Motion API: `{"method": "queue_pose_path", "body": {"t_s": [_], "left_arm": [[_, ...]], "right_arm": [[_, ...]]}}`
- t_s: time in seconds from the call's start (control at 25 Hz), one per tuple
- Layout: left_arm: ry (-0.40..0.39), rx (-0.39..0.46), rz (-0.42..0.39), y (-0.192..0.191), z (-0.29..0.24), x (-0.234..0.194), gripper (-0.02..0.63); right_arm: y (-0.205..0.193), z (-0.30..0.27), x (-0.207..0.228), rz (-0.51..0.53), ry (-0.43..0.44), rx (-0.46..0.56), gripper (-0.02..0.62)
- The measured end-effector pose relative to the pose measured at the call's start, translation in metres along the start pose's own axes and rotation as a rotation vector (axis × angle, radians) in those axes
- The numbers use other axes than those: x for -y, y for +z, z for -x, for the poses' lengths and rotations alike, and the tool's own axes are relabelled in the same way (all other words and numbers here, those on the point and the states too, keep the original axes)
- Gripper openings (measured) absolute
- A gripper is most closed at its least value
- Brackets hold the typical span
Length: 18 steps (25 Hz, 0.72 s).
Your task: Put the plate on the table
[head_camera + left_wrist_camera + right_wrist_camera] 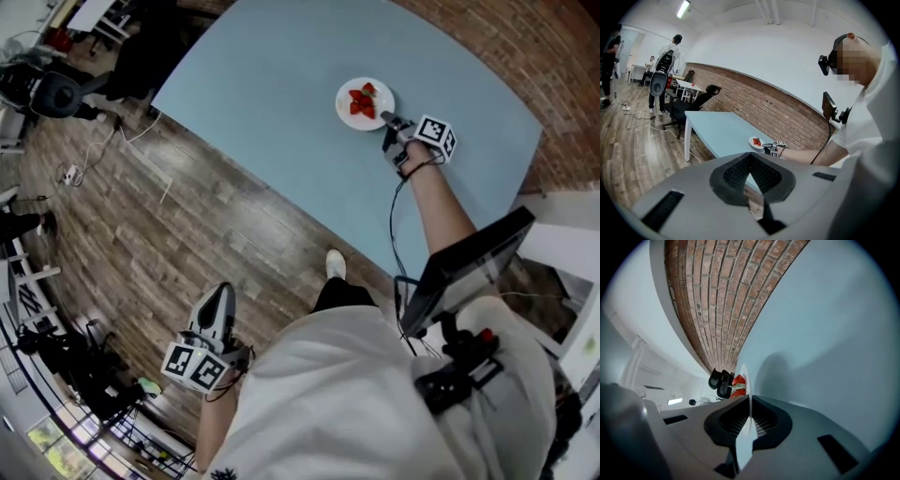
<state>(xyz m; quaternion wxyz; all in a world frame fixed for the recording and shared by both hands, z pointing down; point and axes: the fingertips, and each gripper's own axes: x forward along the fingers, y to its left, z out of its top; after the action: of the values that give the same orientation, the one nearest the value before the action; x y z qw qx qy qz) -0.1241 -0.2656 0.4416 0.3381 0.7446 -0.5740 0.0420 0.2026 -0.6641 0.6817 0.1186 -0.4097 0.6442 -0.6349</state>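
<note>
Right gripper (388,123), clamped on the rim of the plate (344,111) of strawberries (362,101), should settle it level on the blue table (281,84) before releasing; left gripper (221,291) hangs closed, empty.

Wood-plank floor (216,216) with a power strip (69,173) lying on it. A brick wall (754,105) runs behind a black office chair (693,103). Red strawberries (363,101). A person (672,51) stands far off.

An open office or lab: brick wall (759,105), wood floor (216,225), swivel chair (693,104), white desks (688,86).
</note>
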Motion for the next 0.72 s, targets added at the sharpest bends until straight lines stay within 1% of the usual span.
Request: {"method": "queue_pose_path", "body": {"t_s": [0.2,0.36,0.44,0.56,0.72], "left_arm": [[0.014,0.006,-0.003,-0.001,0.000,0.003,0.002],[0.038,0.020,-0.011,0.002,0.007,0.000,0.002],[0.046,0.025,-0.007,0.002,0.010,-0.002,0.002],[0.054,0.033,-0.003,-0.002,0.016,0.002,0.002],[0.069,0.021,-0.034,-0.011,0.020,0.009,0.002]], "right_arm": [[0.015,-0.006,0.027,0.030,-0.081,-0.012,0.017],[0.017,-0.005,0.031,0.025,-0.116,-0.015,0.017],[0.020,-0.007,0.035,0.040,-0.141,-0.015,0.017],[0.021,-0.006,0.039,0.092,-0.187,-0.025,0.018],[0.025,0.002,0.052,0.180,-0.274,-0.042,0.041]]}}
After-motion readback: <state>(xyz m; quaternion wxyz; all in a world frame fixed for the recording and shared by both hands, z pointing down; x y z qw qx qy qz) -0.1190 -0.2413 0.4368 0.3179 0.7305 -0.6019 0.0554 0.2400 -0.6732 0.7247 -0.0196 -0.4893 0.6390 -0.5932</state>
